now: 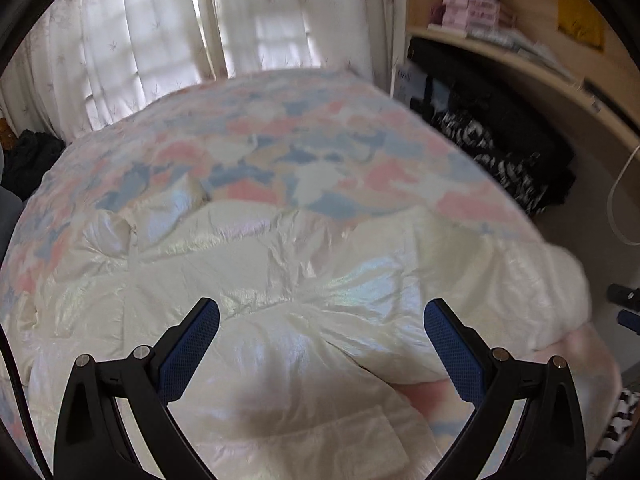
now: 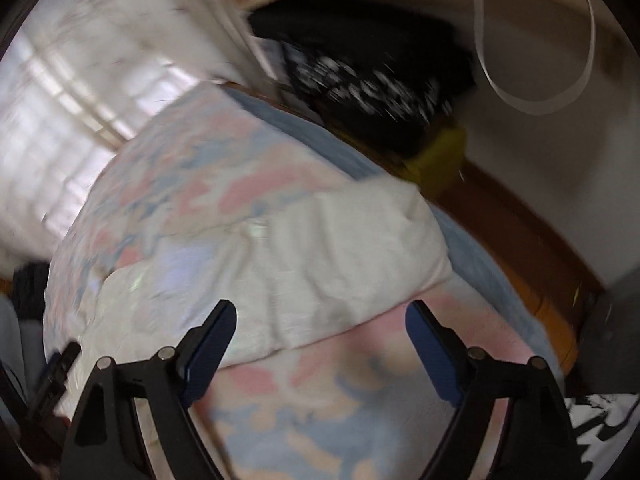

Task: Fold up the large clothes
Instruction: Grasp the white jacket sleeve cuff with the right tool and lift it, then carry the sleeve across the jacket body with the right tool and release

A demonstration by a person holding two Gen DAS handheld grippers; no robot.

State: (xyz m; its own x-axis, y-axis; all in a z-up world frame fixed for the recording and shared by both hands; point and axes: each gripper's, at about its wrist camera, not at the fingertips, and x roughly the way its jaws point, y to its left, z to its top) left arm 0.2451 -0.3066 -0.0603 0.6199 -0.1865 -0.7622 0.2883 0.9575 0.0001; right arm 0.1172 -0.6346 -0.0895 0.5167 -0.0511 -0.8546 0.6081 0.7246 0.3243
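Note:
A large shiny cream-white puffy garment (image 1: 280, 280) lies crumpled across a bed with a pink, blue and white patterned cover (image 1: 280, 144). My left gripper (image 1: 322, 312) is open and empty, hovering just above the garment's near part. In the right wrist view the same garment (image 2: 288, 248) lies across the patterned cover (image 2: 320, 420). My right gripper (image 2: 320, 316) is open and empty, over the garment's near edge where it meets the cover. The right view is blurred.
White curtains (image 1: 160, 40) hang behind the bed. A wooden shelf (image 1: 500, 52) with boxes stands at the right, with a black and white patterned cloth pile (image 1: 500, 152) beside the bed. A wooden bed frame edge (image 2: 520, 240) and a white cord (image 2: 532, 100) show at the right.

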